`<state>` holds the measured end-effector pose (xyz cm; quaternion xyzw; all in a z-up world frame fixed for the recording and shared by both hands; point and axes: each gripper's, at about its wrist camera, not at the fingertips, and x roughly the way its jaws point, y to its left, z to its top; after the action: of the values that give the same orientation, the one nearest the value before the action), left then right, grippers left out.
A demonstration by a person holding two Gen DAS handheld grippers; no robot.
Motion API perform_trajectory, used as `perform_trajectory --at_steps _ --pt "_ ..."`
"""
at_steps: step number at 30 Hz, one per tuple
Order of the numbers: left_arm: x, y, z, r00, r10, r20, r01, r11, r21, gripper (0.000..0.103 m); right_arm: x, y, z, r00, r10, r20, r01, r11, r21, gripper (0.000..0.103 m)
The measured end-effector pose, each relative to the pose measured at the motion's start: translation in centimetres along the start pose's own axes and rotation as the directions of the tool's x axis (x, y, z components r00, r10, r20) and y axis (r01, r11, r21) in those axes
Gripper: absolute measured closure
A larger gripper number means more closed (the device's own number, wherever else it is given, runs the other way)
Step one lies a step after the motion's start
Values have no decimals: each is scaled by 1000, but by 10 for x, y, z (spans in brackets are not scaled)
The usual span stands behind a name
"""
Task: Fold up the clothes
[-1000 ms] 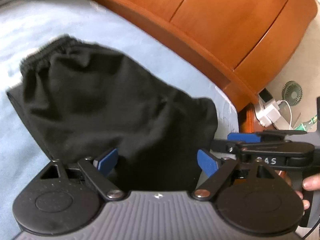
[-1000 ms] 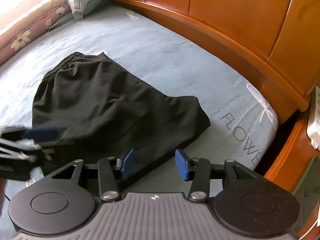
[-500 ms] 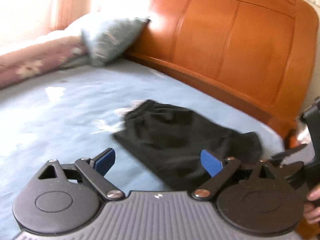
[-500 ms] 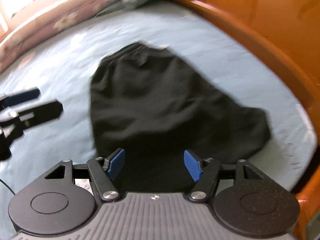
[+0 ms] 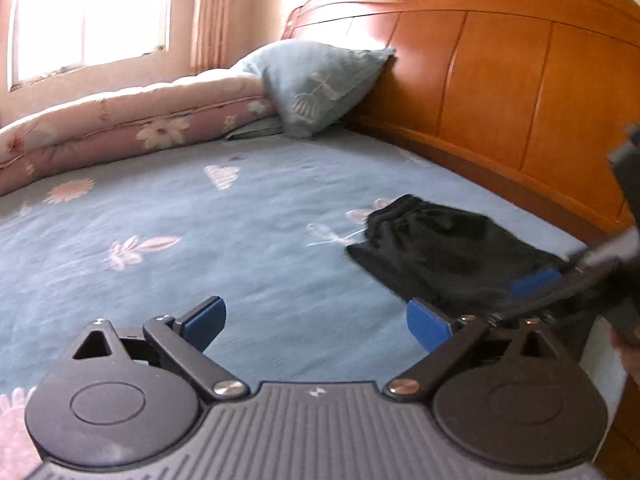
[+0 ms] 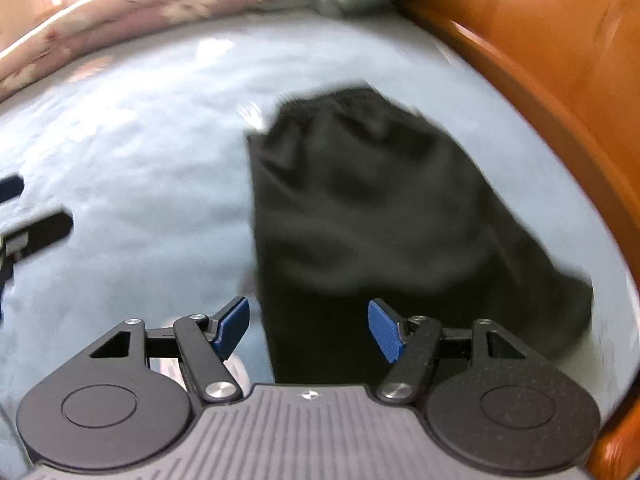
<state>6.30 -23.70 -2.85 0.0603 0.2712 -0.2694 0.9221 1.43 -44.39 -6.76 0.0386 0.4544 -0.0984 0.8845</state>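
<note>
Black shorts (image 5: 444, 252) lie folded on the blue bed sheet (image 5: 192, 248), elastic waistband toward the pillow. In the left wrist view they sit to the right of my left gripper (image 5: 316, 320), whose jaws are opening over bare sheet with nothing between them. My right gripper (image 6: 308, 328) hovers above the near end of the shorts (image 6: 360, 208), jaws apart, not pressing the cloth. The right gripper (image 5: 560, 284) also shows blurred at the right edge of the left wrist view. The left gripper's fingers (image 6: 36, 228) show at the left edge of the right wrist view.
A wooden headboard (image 5: 500, 80) runs along the right side. A blue-grey pillow (image 5: 320, 84) and a rolled pink floral quilt (image 5: 132, 124) lie at the far end. A window (image 5: 88, 12) is behind. A hand (image 5: 628, 356) holds the right gripper.
My left gripper let go of the shorts, swung left and tilted up, its jaws widening. The right gripper moved left over the shorts and rolled; its jaws opened wider.
</note>
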Motion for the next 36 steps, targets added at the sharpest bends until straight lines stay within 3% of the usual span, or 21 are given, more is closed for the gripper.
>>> perform_trajectory --at_steps 3,6,12,19,24,28,31,34,36 --pt "-5 9 -2 999 30 -18 -29 999 14 6 21 21 14 999 43 6 -42 997 -60 30" --pt "-15 16 -3 997 79 -20 -78 996 51 6 40 28 16 996 48 -74 -50 998 -31 30" --pt "-49 33 11 986 165 26 -167 978 126 6 1 39 25 997 58 -50 -60 998 -27 26" --pt "-94 69 29 982 188 28 -190 976 106 1 -26 66 35 998 56 -41 -58 997 -51 23" --pt "-91 84 2 982 189 -16 -187 980 67 1 6 81 32 997 74 -18 -75 997 -16 23" --pt "-80 84 -13 983 162 -88 -159 987 37 1 51 87 25 998 -46 -46 43 997 -63 23" --pt "-77 81 -14 983 147 -109 -144 989 31 1 64 82 26 985 51 -165 -48 999 24 23" --pt "-80 79 0 985 143 -94 -140 989 42 1 43 94 28 978 107 -178 -111 994 -17 23" --pt "-91 78 17 985 166 -40 -163 985 62 1 23 101 32 979 113 -169 -123 991 -49 21"
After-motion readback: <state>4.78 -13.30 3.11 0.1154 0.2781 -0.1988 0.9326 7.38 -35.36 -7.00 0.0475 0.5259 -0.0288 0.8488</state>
